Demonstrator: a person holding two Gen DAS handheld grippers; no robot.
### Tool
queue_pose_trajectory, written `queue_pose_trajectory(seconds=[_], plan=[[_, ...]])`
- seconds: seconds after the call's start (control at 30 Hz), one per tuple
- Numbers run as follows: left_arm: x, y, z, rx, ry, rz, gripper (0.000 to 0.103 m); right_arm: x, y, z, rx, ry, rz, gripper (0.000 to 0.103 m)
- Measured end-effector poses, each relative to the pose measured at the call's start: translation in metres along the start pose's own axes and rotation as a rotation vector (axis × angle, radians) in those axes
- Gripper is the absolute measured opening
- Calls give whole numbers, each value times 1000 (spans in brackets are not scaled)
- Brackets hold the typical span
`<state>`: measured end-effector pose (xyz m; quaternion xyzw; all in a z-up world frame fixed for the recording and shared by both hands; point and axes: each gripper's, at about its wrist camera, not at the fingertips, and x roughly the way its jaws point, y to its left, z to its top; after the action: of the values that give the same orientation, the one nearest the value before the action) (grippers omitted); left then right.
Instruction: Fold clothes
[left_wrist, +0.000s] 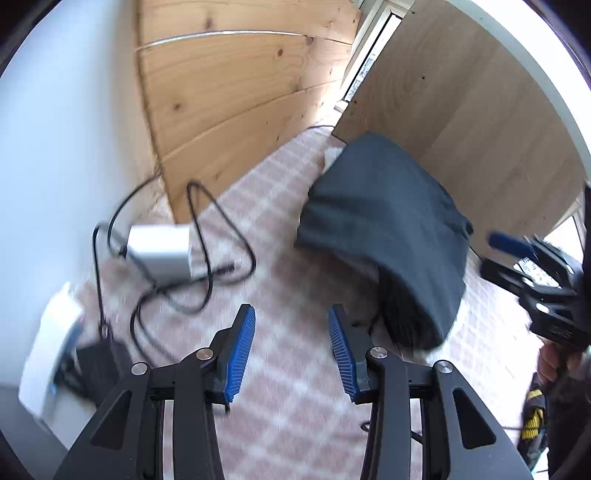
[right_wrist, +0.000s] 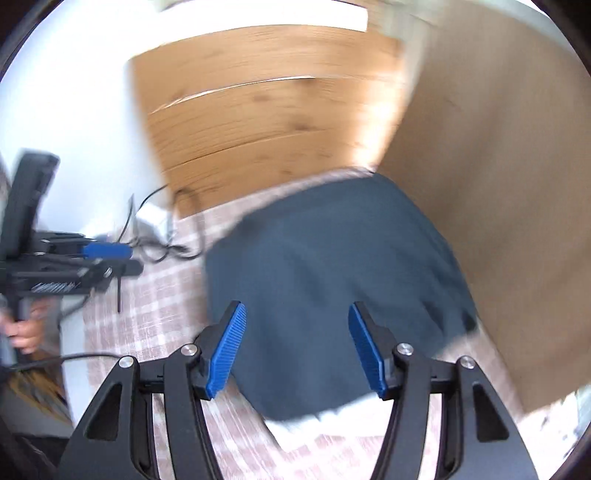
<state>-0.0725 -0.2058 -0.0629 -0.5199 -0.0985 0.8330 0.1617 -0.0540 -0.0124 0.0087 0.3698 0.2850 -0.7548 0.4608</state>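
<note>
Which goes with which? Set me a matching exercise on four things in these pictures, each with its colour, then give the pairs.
Things:
1. folded garment
2. power adapter
3. cable
4. bedcover

Colours:
A. pink and white check
B. black
C. dark blue-grey
D. silver-white

Pairs: 1-C, 2-D, 3-B, 4-A
</note>
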Motion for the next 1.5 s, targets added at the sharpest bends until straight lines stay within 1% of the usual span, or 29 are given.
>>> queue_pose_trajectory(seconds=[0.03, 0.1, 0.13, 0.2, 0.23, 0.3, 0.37, 0.4, 0.43, 0.47, 0.5, 0.53, 0.57, 0.6, 0.67, 0.73, 0.8, 0.93, 1.03, 1.1, 1.17, 1.2, 1.23, 1.27, 1.33, 1.4, 1.43, 1.47, 1.5], plan=[[-7, 3, -9, -11, -1, -9, 39, 10, 16, 13, -49, 11, -17, 57], [-21, 11, -26, -25, -11, -32, 40, 36, 42, 35, -107, 58, -14, 58], [-27, 15, -33, -33, -17, -43, 40, 52, 43, 44, -135, 87, -23, 58], [-33, 26, -42, -55, -22, -80, 40, 84, 57, 56, -195, 154, -76, 58], [-34, 32, -45, -63, -16, -100, 40, 96, 63, 56, -218, 184, -95, 59], [-31, 42, -46, -71, -1, -125, 40, 114, 76, 55, -261, 240, -135, 65], [-26, 50, -43, -70, 25, -158, 40, 123, 77, 47, -313, 277, -235, 65], [-23, 53, -41, -65, 36, -175, 40, 124, 75, 46, -311, 279, -270, 63], [-21, 53, -38, -44, 43, -187, 40, 119, 63, 51, -221, 262, -243, 58], [-18, 52, -35, -23, 47, -189, 40, 114, 52, 56, -127, 243, -213, 33], [-15, 50, -33, -4, 50, -197, 40, 109, 40, 61, -33, 224, -184, 13], [-12, 48, -30, 9, 53, -211, 40, 103, 22, 65, 103, 201, -110, 7], [-9, 45, -26, 19, 57, -225, 40, 92, 1, 63, 237, 174, -29, 7], [-5, 43, -23, 27, 62, -238, 40, 81, -18, 59, 347, 146, 29, 7], [4, 35, -15, 56, 71, -257, 40, 63, -42, 50, 471, 99, 81, 7], [14, 28, -6, 78, 80, -272, 40, 53, -58, 41, 564, 77, 129, 6], [24, 20, 5, 96, 82, -291, 40, 47, -68, 36, 619, 60, 171, 6], [48, 2, 29, 158, 61, -284, 40, 46, -74, 30, 634, 49, 134, 6], [69, -6, 48, 155, 58, -316, 40, 42, -79, 26, 635, 51, 175, 6], [82, -11, 59, 164, 46, -345, 40, 46, -79, 27, 613, 54, 180, 6], [94, -16, 70, 156, 54, -378, 38, 53, -75, 29, 597, 101, 243, 8], [95, -18, 75, 144, 63, -413, 38, 54, -70, 31, 580, 137, 278, 16], [92, -20, 78, 140, 58, -439, 38, 55, -64, 33, 563, 173, 313, 20], [86, -22, 81, 145, 46, -454, 37, 48, -60, 35, 542, 169, 336, 23], [62, -25, 84, 209, -30, -433, 36, 25, -59, 38, 515, 93, 352, 24], [38, -23, 86, 242, -79, -437, 37, 4, -69, 36, 533, 4, 368, 25], [28, -21, 87, 251, -99, -410, 37, -3, -75, 34, 545, -33, 345, 25], [20, -20, 87, 266, -110, -344, 38, -5, -80, 32, 542, -43, 285, 24], [12, -19, 87, 280, -120, -284, 38, 0, -83, 30, 526, -25, 199, 24]])
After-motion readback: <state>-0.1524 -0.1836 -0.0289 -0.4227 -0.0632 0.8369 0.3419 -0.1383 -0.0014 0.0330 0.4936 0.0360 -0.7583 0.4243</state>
